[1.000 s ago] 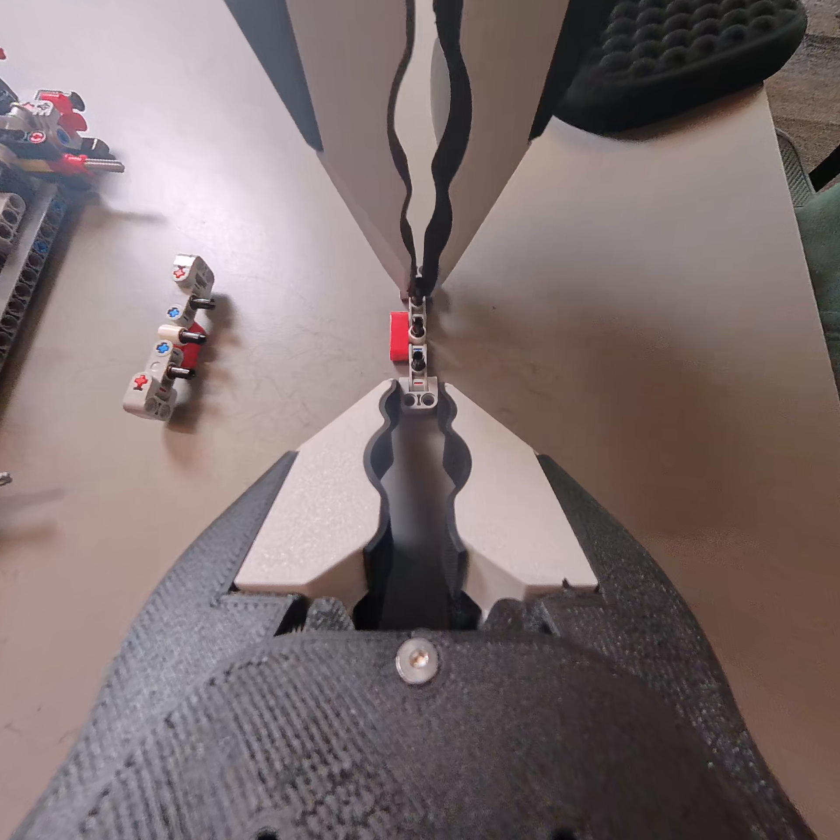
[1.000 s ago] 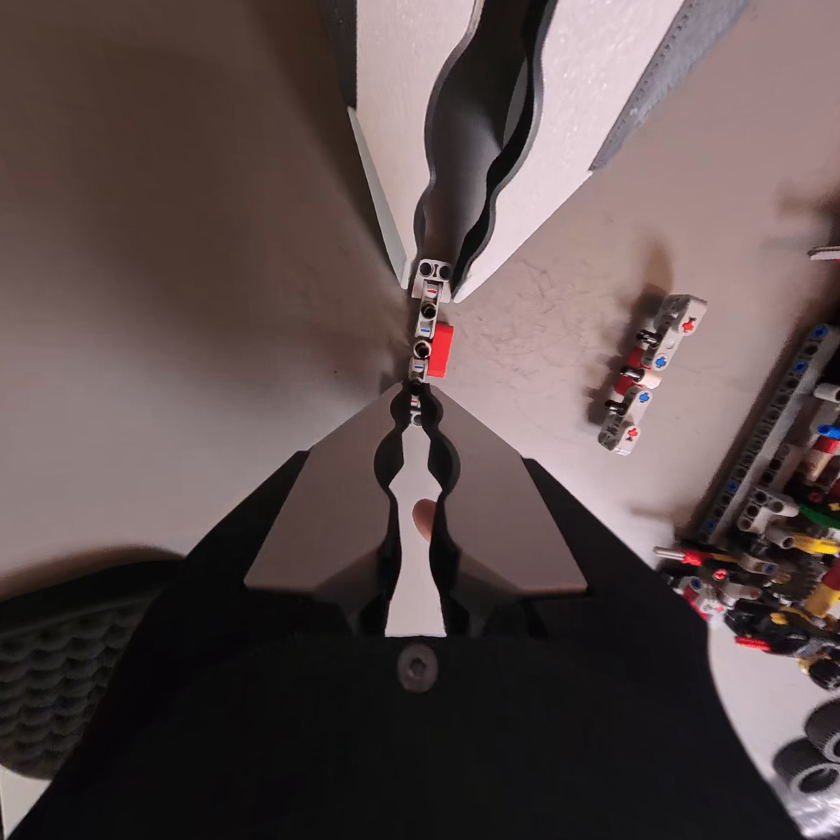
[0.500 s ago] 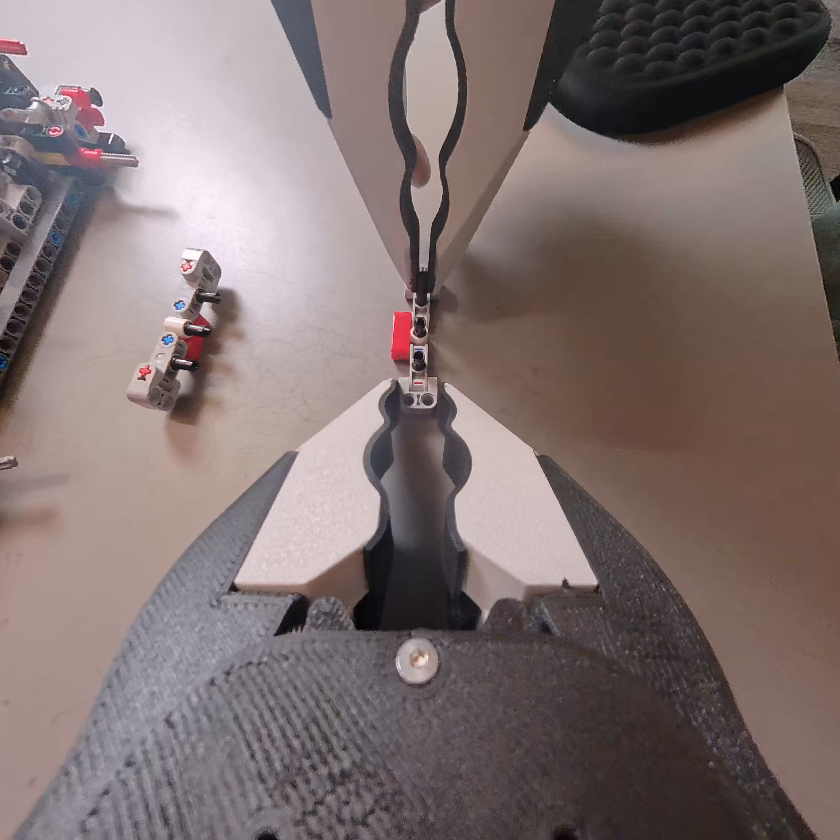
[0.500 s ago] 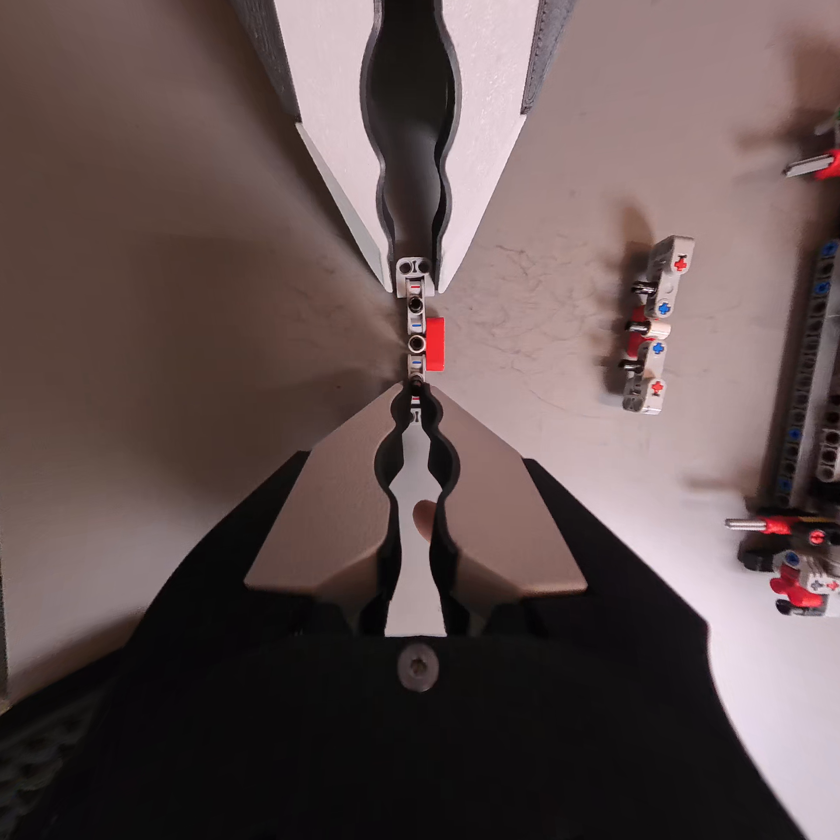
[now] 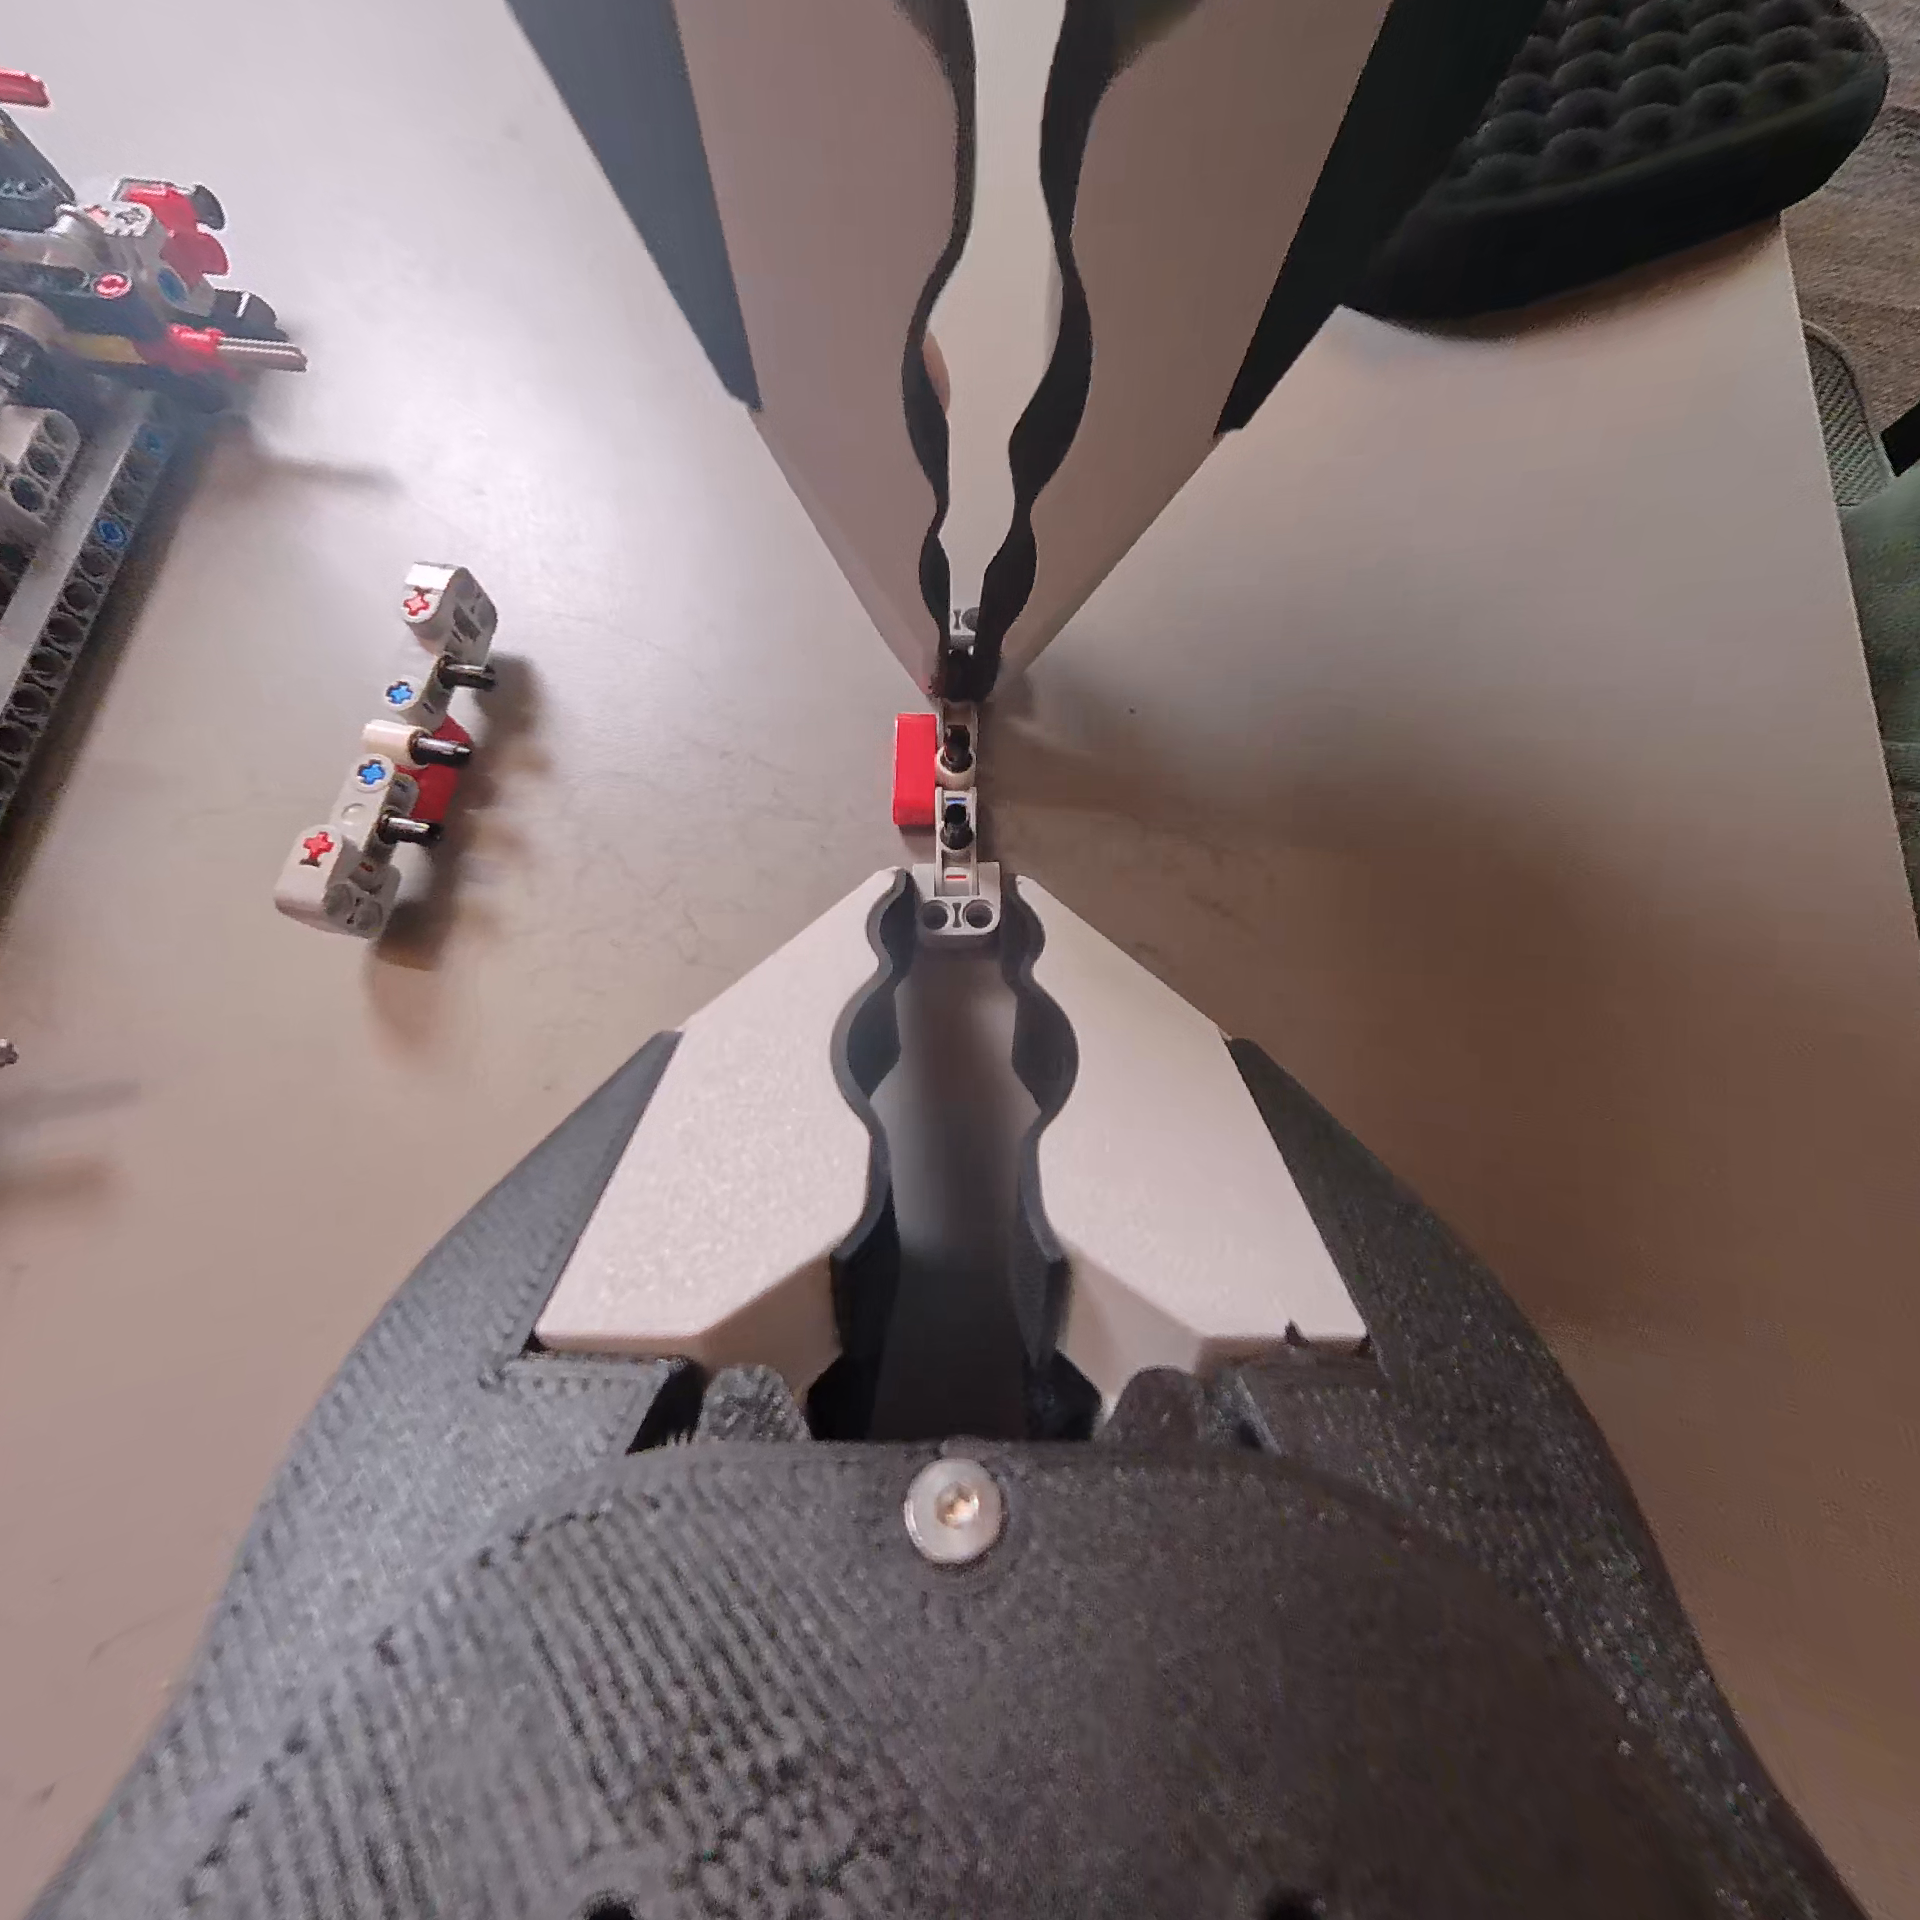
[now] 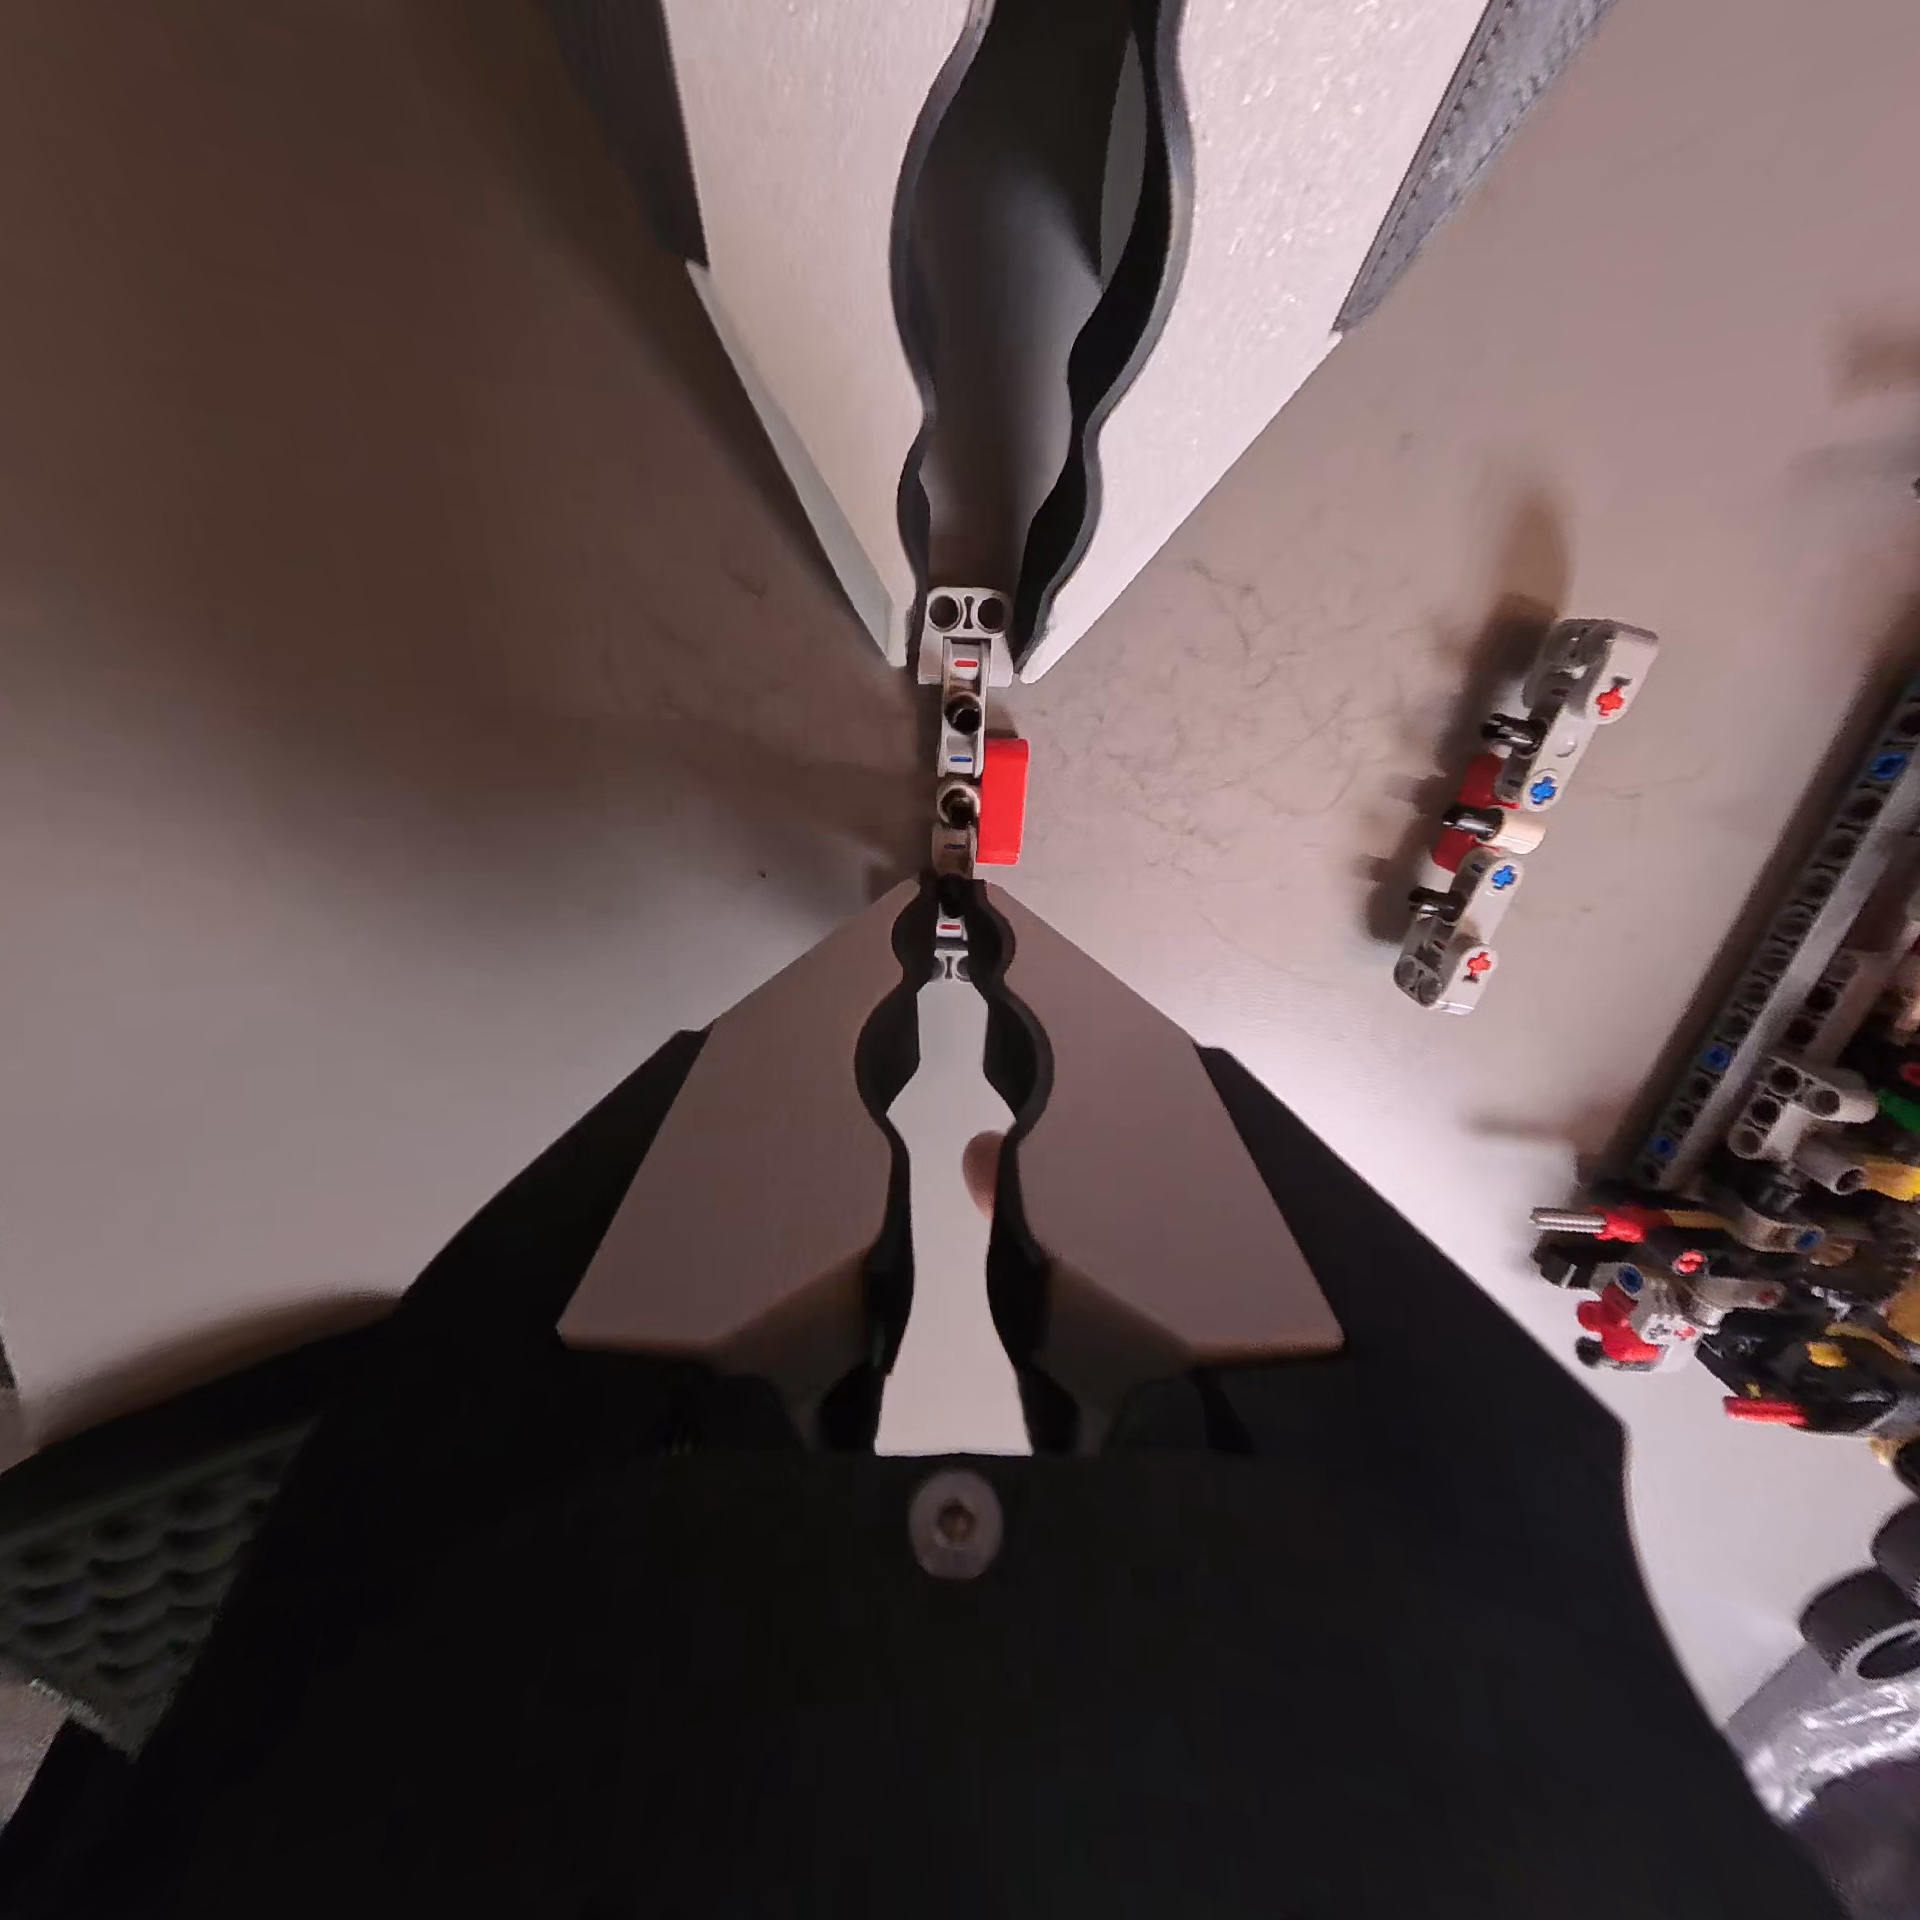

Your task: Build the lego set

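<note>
Two hand-held grippers meet tip to tip over a beige tabletop (image 5: pixel 1403 831), sharing one small lego piece between them. The left gripper (image 5: pixel 961 914), pale-fingered with a black textured body, has its fingers closed on the near end of a slim light-grey lego beam assembly (image 5: pixel 956 800) studded with black pins and carrying a red block (image 5: pixel 914 771) on one side. From the opposite direction the right gripper (image 6: pixel 951 951) has its black-lined fingers pinched on the assembly's other end, so the piece bridges the gap between the two sets of fingertips, just above the table as far as the views show.

Lying on the tabletop well to one side is a second grey lego subassembly (image 5: pixel 387 750) with red and blue cross axles and black pins. Beyond it lie a long grey perforated lego beam (image 6: pixel 1766 977) and a partly built model (image 6: pixel 1725 1299) in red, black and yellow. A black dimpled foam pad (image 5: pixel 1652 156) rests at the table's far corner.
</note>
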### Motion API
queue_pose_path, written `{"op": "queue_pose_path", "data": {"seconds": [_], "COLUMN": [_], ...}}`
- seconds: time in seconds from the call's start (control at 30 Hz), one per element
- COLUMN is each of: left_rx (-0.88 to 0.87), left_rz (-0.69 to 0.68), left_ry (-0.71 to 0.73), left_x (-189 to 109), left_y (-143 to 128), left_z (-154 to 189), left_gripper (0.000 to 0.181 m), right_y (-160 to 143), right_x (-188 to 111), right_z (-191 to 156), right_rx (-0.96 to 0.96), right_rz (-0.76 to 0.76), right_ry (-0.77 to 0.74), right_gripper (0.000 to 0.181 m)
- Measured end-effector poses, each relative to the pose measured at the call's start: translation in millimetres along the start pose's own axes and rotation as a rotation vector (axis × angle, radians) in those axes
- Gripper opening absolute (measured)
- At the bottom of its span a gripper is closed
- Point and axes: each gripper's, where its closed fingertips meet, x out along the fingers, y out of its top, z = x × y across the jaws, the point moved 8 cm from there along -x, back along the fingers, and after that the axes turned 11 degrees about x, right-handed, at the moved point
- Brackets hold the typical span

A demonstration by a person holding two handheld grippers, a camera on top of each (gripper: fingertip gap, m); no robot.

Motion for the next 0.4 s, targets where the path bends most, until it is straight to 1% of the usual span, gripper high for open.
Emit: {"op": "queue_pose_path", "data": {"seconds": [0.07,0.1,0.13,0.23,0.4], "left_rx": [0.001,0.002,0.001,-0.005,0.002], "left_rz": [-0.001,-0.001,-0.001,0.0,-0.001], "left_ry": [0.001,0.003,0.002,-0.003,0.003], "left_x": [-1,-1,-1,-1,-1], "left_y": [-1,-1,-1,-1,-1], "left_z": [0,0,0,0,0], "left_gripper": [0.014,0.015,0.014,0.014,0.014], "right_y": [-6,-9,-11,-17,-18], "right_x": [0,-1,-1,-2,-2], "right_z": [-1,-4,-5,-6,-2], "right_rx": [0.018,0.047,0.08,0.11,0.135], "right_rz": [0.081,0.124,0.165,0.247,0.27], "right_ry": [-0.014,0.012,0.031,0.001,0.001], "right_gripper": [0.006,0.016,0.02,0.017,0.012]}}
